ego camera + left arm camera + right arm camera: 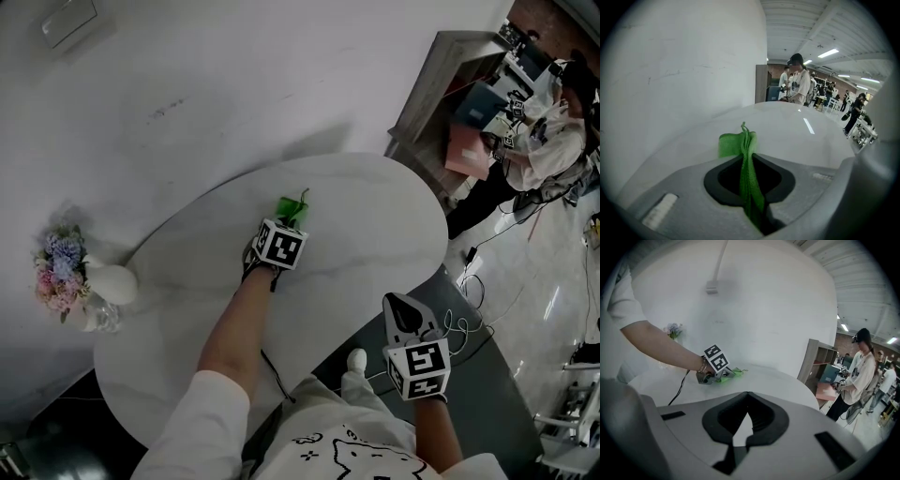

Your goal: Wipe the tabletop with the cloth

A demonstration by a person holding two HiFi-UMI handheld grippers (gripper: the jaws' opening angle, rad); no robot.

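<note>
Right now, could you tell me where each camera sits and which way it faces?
Head view: on the head, facing steeply down at the table; left gripper, right gripper and forearms show.
Left gripper view: on that gripper, facing across the table; jaws shut on the green cloth.
Right gripper view: beside the table, facing the left forearm; jaws together, empty.
Shared: head and right gripper views show the left gripper.

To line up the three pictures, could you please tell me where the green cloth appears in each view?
Head view: green cloth at mid-table, poking out ahead of the left gripper.
Left gripper view: cloth low centre, pinched between the jaws.
Right gripper view: cloth small, left of centre, on the tabletop.
Shared landmark: the wooden cabinet beyond the table.
</note>
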